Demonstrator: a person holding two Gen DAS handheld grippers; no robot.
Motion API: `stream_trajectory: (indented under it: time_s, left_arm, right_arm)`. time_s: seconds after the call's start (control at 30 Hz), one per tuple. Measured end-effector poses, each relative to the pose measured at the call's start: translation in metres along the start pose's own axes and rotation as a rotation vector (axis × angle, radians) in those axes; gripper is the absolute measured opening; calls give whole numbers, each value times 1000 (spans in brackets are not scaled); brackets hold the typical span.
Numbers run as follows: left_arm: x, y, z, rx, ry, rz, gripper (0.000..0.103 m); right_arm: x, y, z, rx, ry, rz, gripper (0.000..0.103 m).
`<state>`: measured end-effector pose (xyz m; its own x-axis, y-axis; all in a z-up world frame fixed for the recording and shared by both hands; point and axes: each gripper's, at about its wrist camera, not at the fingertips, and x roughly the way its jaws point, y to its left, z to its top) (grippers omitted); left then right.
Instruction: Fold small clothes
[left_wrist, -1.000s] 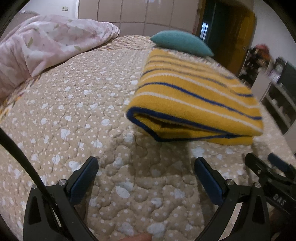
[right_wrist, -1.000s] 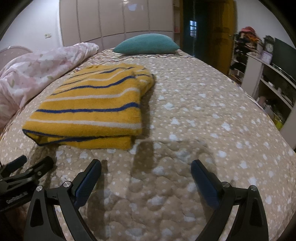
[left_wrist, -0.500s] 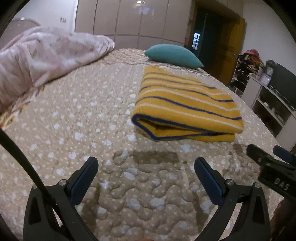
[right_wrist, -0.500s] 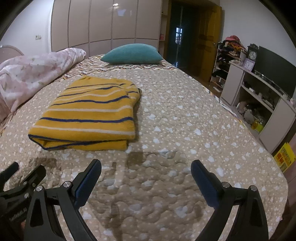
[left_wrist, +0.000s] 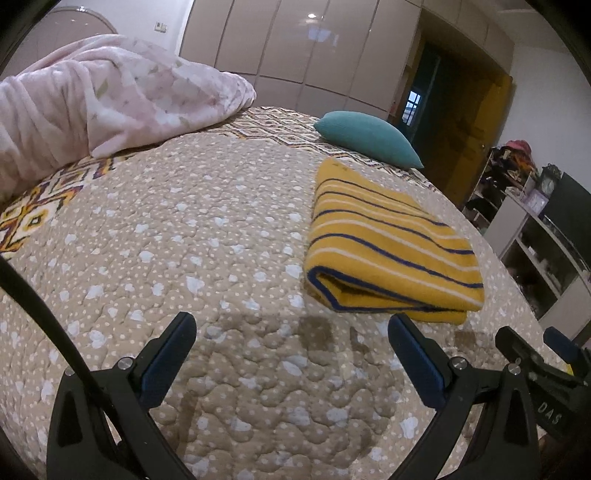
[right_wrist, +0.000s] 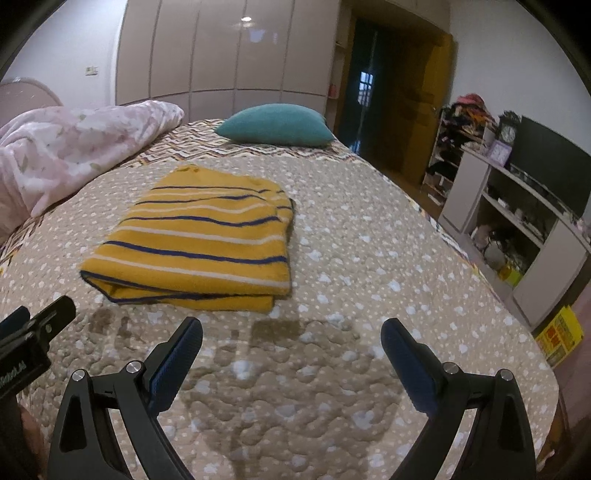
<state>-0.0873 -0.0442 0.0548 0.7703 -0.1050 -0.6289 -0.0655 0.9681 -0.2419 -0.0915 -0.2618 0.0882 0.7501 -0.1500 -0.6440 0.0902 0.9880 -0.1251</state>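
Observation:
A yellow garment with blue and white stripes (left_wrist: 388, 251) lies folded into a neat rectangle on the bed (left_wrist: 207, 229); the right wrist view shows it (right_wrist: 199, 236) left of centre. My left gripper (left_wrist: 291, 332) is open and empty, held above the quilt short of the garment's near edge. My right gripper (right_wrist: 291, 332) is also open and empty, near the garment's front right corner but apart from it. Each gripper shows at the edge of the other's view.
A crumpled pink duvet (left_wrist: 103, 99) fills the bed's far left. A teal pillow (right_wrist: 275, 125) lies at the head. The bed's right edge drops toward white shelving (right_wrist: 517, 221) with a dark screen, and a yellow box (right_wrist: 559, 334) sits on the floor.
Both grippers have pulled back and risen from the folded garment, which now looks smaller and farther off. The garment has not moved.

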Motion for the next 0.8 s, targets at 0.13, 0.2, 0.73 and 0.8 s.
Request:
stream_trajectory:
  time_s: [0.13,0.2,0.73,0.8]
  left_arm:
    - [-1,2,1,-10,2,-10,103]
    - [-1,2,1,-10,1,-9,103]
    - [6,0,-2,11,37,-30,103]
    - [6,-1,-2,14,40,-30,103]
  right_arm:
    - [-2,6,0,-24,-5,6,99]
    - [-2,7,1,-25,-8,9,99]
    - [-2,13,0,-42,-5,14,99]
    - [-2,13,-1,-41,-4,15,99]
